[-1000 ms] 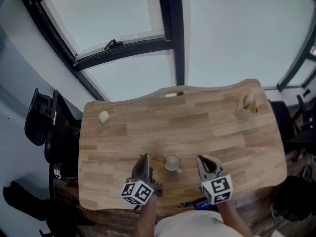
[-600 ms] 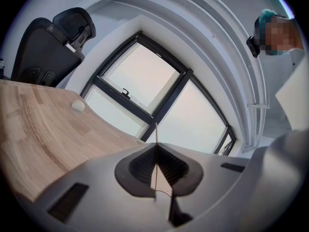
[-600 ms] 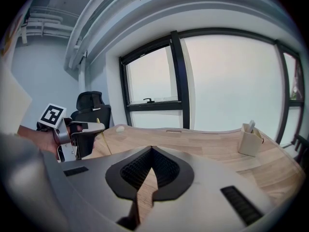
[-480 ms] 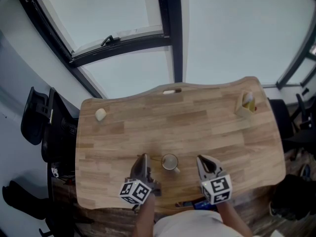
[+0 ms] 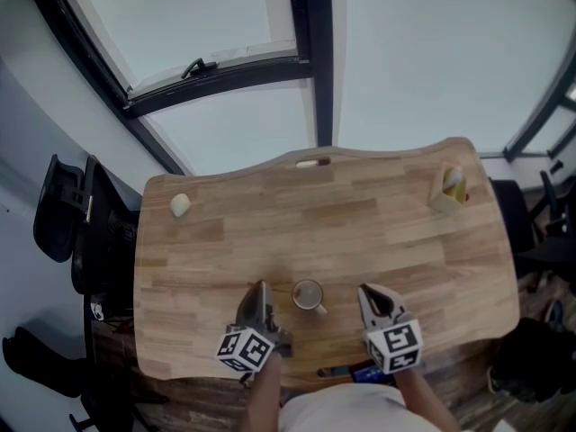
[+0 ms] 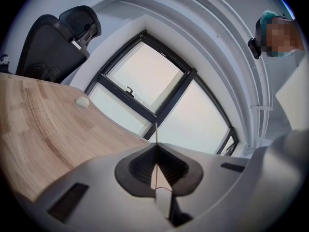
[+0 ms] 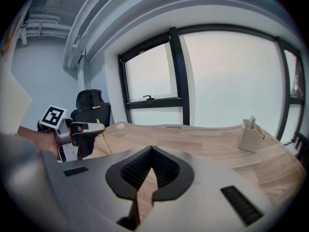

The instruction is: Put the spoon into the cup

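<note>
- The thin gold-coloured spoon [image 6: 156, 135] stands edge-on, clamped in the left tongs [image 5: 262, 288], ready for carrying.
- The small round pale cup [image 5: 309, 295] sits upright on the light wooden table [image 5: 360, 223], just beside, mouth unobstructed.
- The right tongs [image 5: 364, 290] are closed and empty, probably waiting to steady the cup.

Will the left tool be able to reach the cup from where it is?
Probably yes. The cup stands just beside the left tool, which grips the spoon, with only bare table between them, and its top is open.
</note>
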### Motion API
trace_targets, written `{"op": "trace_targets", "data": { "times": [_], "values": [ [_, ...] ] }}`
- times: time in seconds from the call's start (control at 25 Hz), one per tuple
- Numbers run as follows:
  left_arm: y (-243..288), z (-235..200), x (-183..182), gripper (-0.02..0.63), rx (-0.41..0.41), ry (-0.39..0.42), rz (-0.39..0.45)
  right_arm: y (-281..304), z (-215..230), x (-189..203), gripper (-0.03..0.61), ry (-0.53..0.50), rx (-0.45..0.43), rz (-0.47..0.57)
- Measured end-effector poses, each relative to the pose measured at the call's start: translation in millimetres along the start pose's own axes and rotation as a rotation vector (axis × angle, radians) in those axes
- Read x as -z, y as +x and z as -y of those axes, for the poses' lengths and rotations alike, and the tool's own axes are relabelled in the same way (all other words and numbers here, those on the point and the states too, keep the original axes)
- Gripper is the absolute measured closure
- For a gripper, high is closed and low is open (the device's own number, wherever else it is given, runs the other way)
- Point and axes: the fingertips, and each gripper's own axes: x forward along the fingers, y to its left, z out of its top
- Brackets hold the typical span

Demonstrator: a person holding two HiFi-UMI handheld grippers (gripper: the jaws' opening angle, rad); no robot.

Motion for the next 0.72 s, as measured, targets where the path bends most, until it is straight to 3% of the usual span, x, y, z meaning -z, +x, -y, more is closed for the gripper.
{"op": "trace_targets", "data": {
  "times": [0.12,0.24,0.72],
  "values": [
    [1,-1,2,0.612,-0.002,-0.002,-0.005,4,4,1,0.581,0.002,0.009,0.037],
    [0,-1,5,0.612,0.0,-0.001,-0.013,3,0,2,0.581,0.008,0.003,-0.014],
    [2,1,17,0.612,0.013,0.018,-0.044,10,-3,6,0.581,0.006,-0.005,-0.025]
  ]
}}
